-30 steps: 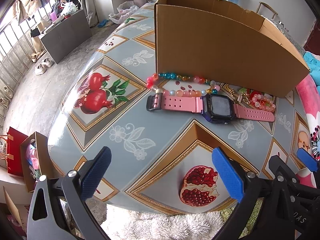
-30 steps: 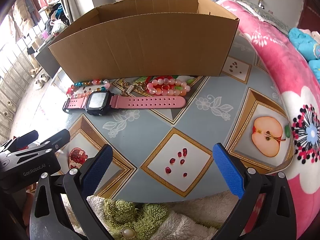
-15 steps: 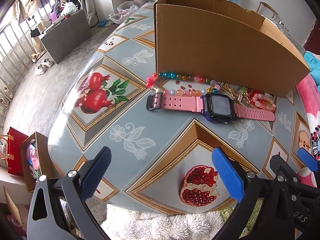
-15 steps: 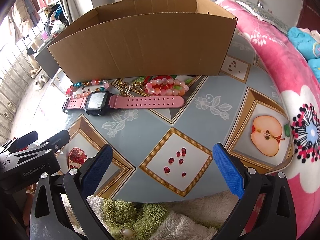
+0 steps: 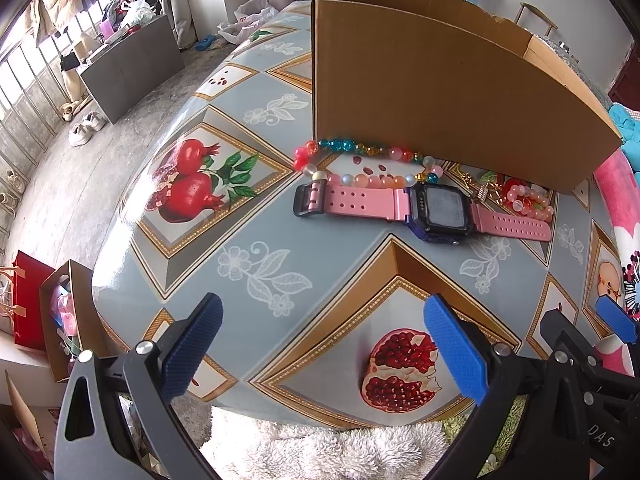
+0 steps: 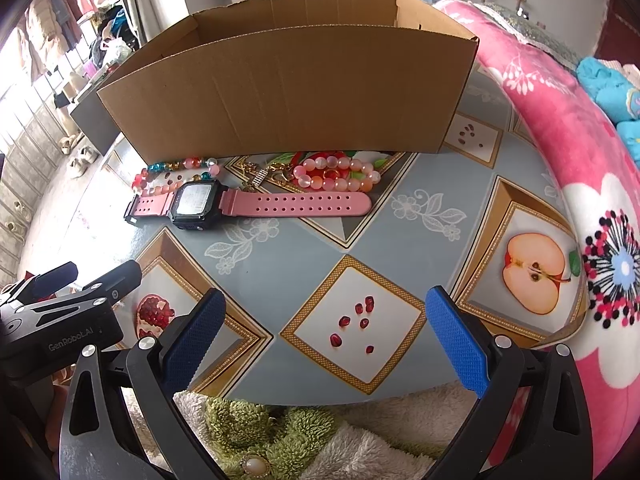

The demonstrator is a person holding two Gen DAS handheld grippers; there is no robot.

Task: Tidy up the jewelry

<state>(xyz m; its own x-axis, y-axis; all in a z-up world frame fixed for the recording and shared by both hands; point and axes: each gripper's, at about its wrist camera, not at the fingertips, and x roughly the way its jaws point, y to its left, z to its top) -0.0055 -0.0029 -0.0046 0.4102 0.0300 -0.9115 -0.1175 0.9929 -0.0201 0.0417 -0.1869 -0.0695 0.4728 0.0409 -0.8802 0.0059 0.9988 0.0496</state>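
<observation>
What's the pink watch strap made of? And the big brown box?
The strap looks like soft matte rubber or silicone: smooth, bendy, with punched holes. The box looks like plain corrugated cardboard: dull brown, creased, with a ragged torn top edge.

Bright daylight came from the windows (image 5: 24, 80) at left; the tablecloth (image 5: 280, 248) showed glare, edges curved and darkened.

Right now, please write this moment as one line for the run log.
left hand-held gripper: open, empty | right hand-held gripper: open, empty | pink watch, bead bracelets: on table beside cardboard box | nothing boxed yet
</observation>
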